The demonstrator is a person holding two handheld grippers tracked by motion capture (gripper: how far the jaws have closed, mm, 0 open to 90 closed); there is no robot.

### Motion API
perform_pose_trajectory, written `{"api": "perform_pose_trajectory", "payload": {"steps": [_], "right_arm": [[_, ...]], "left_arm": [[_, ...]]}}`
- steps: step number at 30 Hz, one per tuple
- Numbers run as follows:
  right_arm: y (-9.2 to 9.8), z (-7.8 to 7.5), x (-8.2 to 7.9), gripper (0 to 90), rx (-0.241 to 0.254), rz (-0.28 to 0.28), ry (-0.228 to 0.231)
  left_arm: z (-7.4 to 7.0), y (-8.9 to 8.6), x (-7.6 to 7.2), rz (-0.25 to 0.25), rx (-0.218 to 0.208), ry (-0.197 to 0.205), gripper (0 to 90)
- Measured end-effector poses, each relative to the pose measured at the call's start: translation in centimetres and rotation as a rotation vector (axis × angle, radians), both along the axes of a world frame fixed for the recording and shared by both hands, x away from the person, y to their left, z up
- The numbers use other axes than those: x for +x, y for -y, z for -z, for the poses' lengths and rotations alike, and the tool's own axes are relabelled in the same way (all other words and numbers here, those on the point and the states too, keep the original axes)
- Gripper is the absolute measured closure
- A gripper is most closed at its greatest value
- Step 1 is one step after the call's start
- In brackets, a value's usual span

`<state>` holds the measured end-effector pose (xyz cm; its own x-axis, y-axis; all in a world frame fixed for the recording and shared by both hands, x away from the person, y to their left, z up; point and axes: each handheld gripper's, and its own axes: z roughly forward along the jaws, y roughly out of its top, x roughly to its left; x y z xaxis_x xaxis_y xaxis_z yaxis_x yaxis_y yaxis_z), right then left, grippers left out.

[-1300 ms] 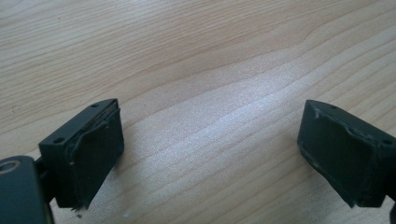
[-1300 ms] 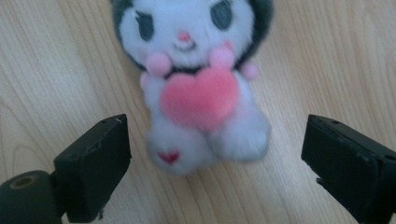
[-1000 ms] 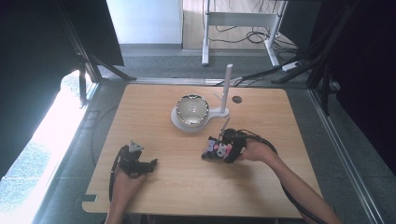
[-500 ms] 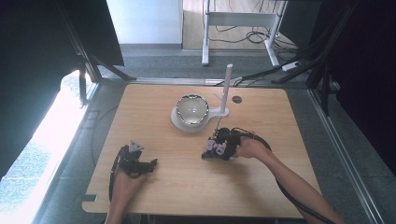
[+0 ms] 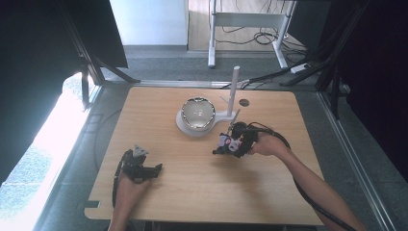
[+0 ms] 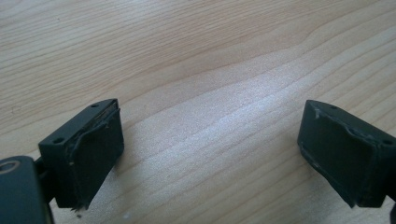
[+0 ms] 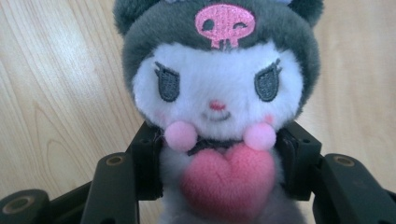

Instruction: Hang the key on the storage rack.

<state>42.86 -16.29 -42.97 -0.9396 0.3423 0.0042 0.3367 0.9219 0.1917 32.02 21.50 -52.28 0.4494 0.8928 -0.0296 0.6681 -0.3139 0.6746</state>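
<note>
While right gripper [image 5: 222, 147] is clamping plush toy [image 7: 217, 112] by body, just below-right of bowl [image 5: 196, 114], keeping squeeze steady (head heavy, could be tipping). Left gripper [image 6: 210, 154] resting wide, holding nothing, well below-left of bowl.

Bare table [image 5: 192, 192] lies between the hands; bowl [image 5: 197, 112] and white post [image 5: 234, 91] block the far middle.

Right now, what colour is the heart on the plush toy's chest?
Pink; the heart on the plush toy shows best in the right gripper view.
</note>
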Motion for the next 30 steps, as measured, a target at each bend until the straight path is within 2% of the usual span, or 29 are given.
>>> {"api": "perform_pose_trajectory", "payload": {"steps": [7, 15, 30], "right_arm": [[1.1, -2.2, 0.7, 44.6, 0.028, 0.012, 0.007], [2.3, -4.6, 1.8, 44.6, 0.043, 0.053, 0.026], [5.7, -8.3, 4.5, 44.7, 0.05, 0.133, 0.106]], "left_arm": [[0.0, 0.0, 0.0, 0.001, 0.002, 0.001, 6.8], [0.0, 0.0, 0.0, 0.001, 0.002, 0.002, 6.8], [0.0, 0.0, 0.0, 0.0, -0.001, 0.002, 6.8]]}}
